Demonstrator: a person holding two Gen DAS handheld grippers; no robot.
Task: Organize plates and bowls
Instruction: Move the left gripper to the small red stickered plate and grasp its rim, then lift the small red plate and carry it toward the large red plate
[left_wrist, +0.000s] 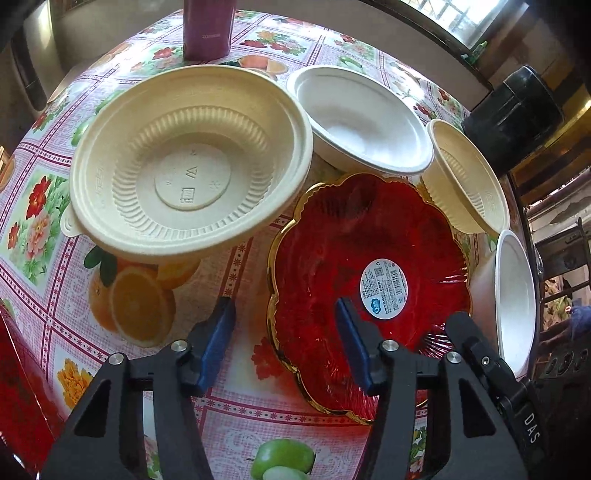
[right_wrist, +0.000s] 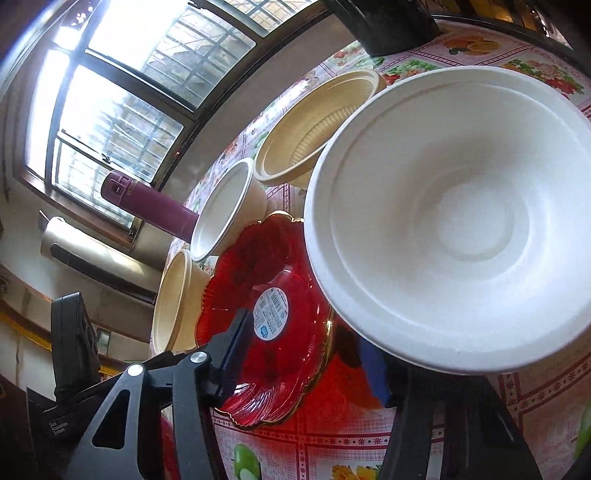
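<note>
Two grippers work the same red glass plate (left_wrist: 354, 266) from opposite sides. Nearest, the left gripper (left_wrist: 284, 325) straddles the plate's scalloped gold rim, one blue pad outside over the tabletop (left_wrist: 55, 295), the other above the ribbed red glass; the pads look clear of the rim, so I read it as parted, not yet gripping. The right gripper (right_wrist: 306, 343) likewise stands over the far edge, jaws apart around the rim; a white bowl (right_wrist: 454, 221) hides one pad, so contact is uncertain.

To do this well, I'd say both should close squarely on the rim together and lift level, since glass is slick and heavy beside the light disposables crowding it.

Just past the plate sit a large cream bowl (left_wrist: 192, 162), ribbed and stamped on its base, a second white pulp bowl (left_wrist: 358, 122), matte and smooth, and a smaller cream bowl (left_wrist: 469, 177) tilted on the plate's edge. Farthest back stands a maroon flask (left_wrist: 208, 29) on the floral oilcloth.
</note>
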